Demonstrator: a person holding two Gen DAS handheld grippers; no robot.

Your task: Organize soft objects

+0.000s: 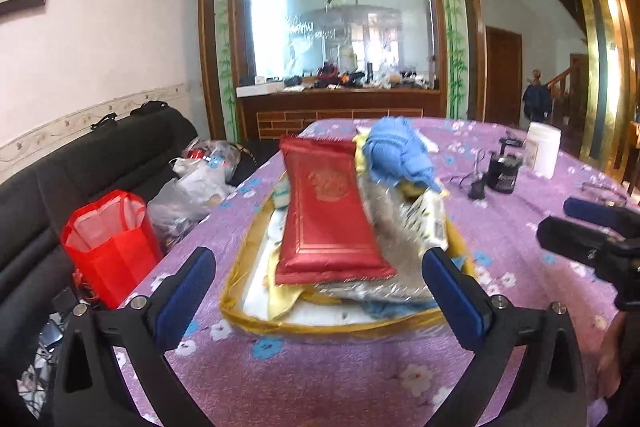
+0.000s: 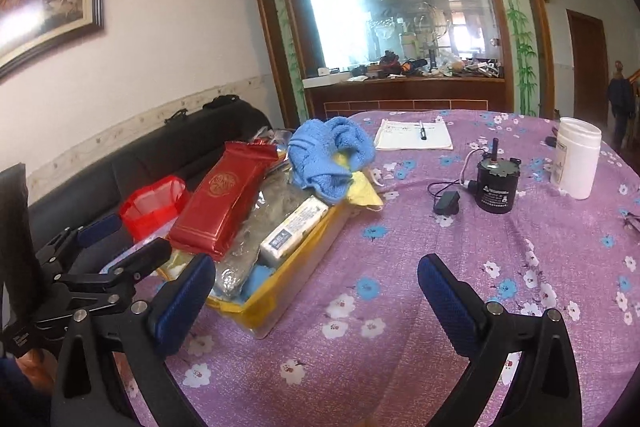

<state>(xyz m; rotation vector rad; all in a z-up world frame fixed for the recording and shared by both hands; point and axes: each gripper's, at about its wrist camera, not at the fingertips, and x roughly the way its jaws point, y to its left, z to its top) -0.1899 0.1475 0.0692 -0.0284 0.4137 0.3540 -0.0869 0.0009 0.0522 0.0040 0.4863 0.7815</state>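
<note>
A yellow-rimmed box point(image 1: 320, 327) sits on the purple flowered tablecloth point(image 1: 520, 247). In it lie a red packet point(image 1: 330, 215), a blue towel point(image 1: 400, 155) at the far end, a grey cloth point(image 1: 394, 231), a white pack point(image 1: 430, 217) and yellow cloth point(image 1: 284, 297). My left gripper point(image 1: 316, 291) is open and empty just before the box's near edge. In the right wrist view the box point(image 2: 280, 303) is left of my right gripper point(image 2: 316, 293), which is open and empty over the tablecloth. The red packet point(image 2: 220, 203) and blue towel point(image 2: 328, 155) show there too.
A black motor point(image 2: 494, 187) with cable, a white jar point(image 2: 576, 163) and a notepad with pen point(image 2: 414, 139) stand on the table's far side. A red bag point(image 1: 112, 243) and plastic bags point(image 1: 188, 195) lie on the dark sofa point(image 1: 48, 187) at left.
</note>
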